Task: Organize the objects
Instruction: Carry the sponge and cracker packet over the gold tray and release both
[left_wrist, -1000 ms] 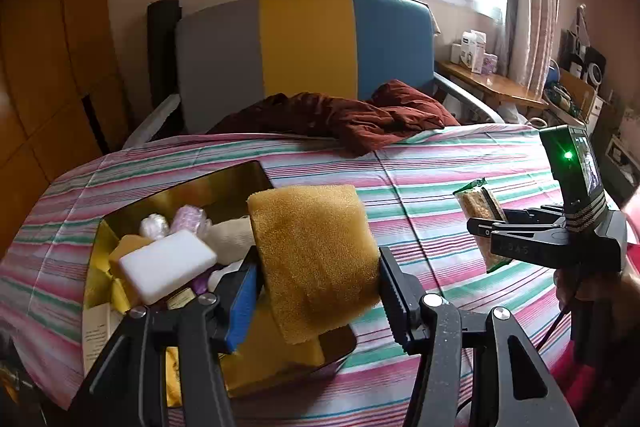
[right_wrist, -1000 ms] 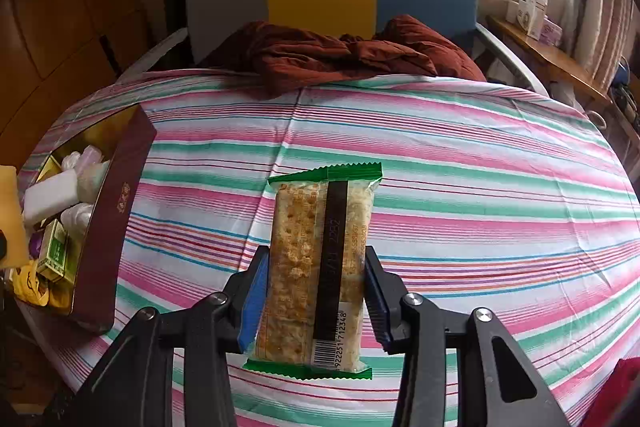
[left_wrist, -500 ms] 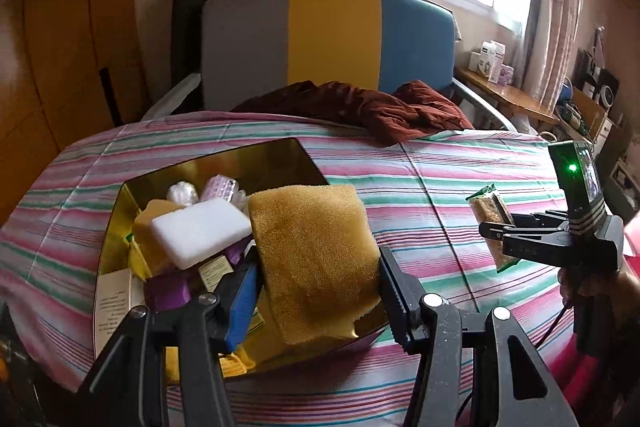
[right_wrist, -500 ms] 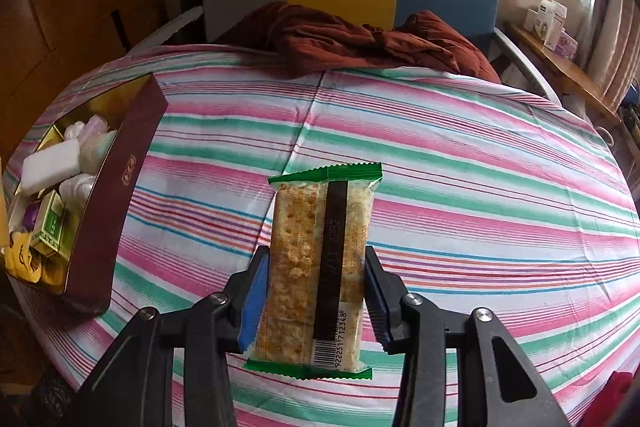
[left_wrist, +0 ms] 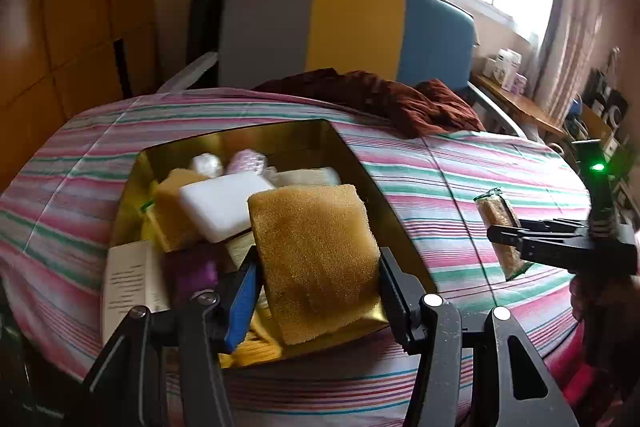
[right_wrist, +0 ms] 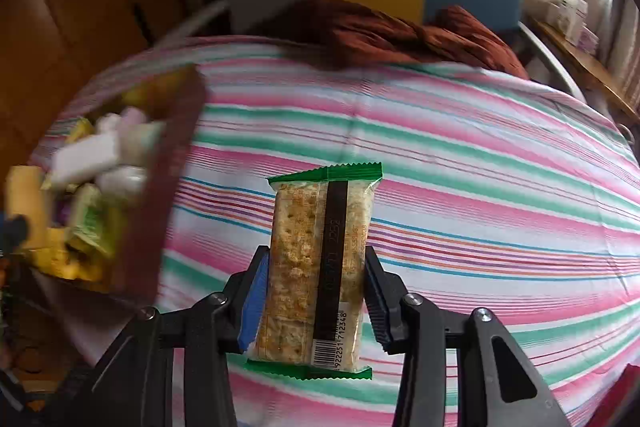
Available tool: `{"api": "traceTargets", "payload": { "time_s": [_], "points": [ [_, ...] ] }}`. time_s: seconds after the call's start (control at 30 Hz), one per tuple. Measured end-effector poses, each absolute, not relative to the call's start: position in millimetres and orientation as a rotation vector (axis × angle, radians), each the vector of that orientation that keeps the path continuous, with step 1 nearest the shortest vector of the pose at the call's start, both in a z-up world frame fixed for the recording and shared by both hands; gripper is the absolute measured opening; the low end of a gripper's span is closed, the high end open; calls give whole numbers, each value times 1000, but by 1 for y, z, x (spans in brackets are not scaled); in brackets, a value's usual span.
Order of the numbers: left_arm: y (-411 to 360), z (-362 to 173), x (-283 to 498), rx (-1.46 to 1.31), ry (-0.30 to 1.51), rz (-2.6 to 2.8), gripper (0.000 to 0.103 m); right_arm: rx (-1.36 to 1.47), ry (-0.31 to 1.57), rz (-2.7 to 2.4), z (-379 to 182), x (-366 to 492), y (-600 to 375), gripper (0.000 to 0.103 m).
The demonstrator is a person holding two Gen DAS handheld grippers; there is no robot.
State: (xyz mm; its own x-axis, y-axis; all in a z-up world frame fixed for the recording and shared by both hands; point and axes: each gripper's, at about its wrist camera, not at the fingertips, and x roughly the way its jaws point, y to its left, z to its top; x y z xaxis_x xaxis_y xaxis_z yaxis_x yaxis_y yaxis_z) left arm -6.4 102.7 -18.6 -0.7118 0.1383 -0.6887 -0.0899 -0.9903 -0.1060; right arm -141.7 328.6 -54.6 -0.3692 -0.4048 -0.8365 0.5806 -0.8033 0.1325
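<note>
My left gripper (left_wrist: 318,281) is shut on a tan sponge (left_wrist: 316,259), held over the near right corner of a gold-lined tin box (left_wrist: 276,139). The box holds a white block (left_wrist: 224,205), another tan sponge (left_wrist: 172,209), wrapped sweets and a purple item. My right gripper (right_wrist: 316,291) is shut on a cracker packet (right_wrist: 320,267) with green ends, held upright above the striped cloth. In the left wrist view the right gripper (left_wrist: 504,231) and its cracker packet (left_wrist: 500,223) hover right of the box. In the right wrist view the box (right_wrist: 160,195) is blurred at left.
A round table under a pink, green and white striped cloth (right_wrist: 460,155) bears everything. A dark red cloth (left_wrist: 384,99) lies at its far edge before a grey, yellow and blue chair (left_wrist: 352,27). A leaflet (left_wrist: 128,283) leans at the box's near left.
Both grippers have shifted left, so the box sits more centred under the left gripper and closer to the right gripper. Both grips are unchanged.
</note>
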Motion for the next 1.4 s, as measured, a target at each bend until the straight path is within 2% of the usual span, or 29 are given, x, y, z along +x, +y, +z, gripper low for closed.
{"api": "traceTargets", "payload": {
  "time_s": [0.5,1.4],
  "points": [
    [12,-19,18,-1172,-288,2954,56,1084,193,-1977,-21,-64,245,44],
    [43,-57,-53,-1340,-326,2813,56,1097,274,-1932,-36,-68,193,44]
  ]
}}
